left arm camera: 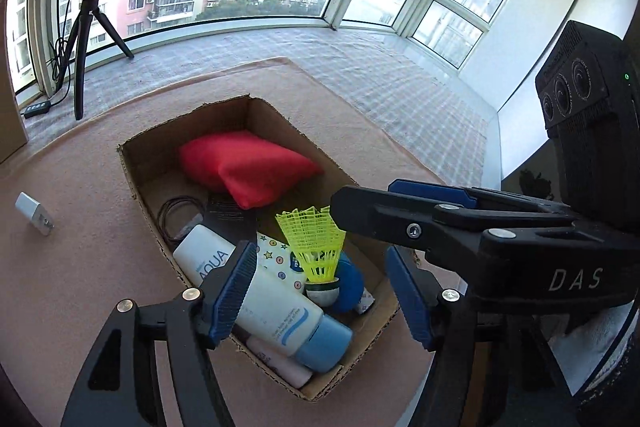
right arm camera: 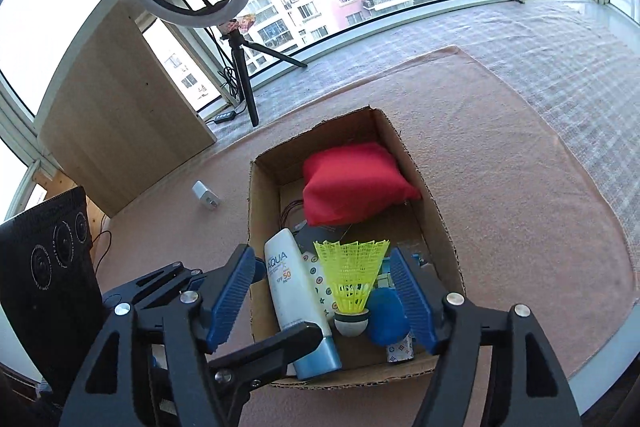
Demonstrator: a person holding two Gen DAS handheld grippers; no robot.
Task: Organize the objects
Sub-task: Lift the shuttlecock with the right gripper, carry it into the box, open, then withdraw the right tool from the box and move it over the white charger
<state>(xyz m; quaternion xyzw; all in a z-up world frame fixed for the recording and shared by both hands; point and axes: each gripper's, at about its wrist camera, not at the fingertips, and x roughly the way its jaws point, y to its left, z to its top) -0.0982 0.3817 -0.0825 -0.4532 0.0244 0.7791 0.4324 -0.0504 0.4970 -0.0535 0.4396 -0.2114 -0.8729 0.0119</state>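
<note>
Left wrist view shows the left gripper [left arm camera: 320, 291] with its blue pads spread wide above the near end of a cardboard box [left arm camera: 138, 183]; nothing is pressed between them. Inside the box stands a yellow shuttlecock [left arm camera: 316, 247] upright on its cork, beside a white AQUA bottle [left arm camera: 260, 291] that lies on its side with its blue cap toward the camera. A red cushion [left arm camera: 248, 167] fills the far end, and a blue round thing [left arm camera: 352, 285] lies just beside the shuttlecock. From the right wrist, the right gripper [right arm camera: 324, 301] is also spread wide and grips nothing. On the pink carpet [right arm camera: 500, 187] outside the box lies a white charger [right arm camera: 205, 195], well apart from it.
</note>
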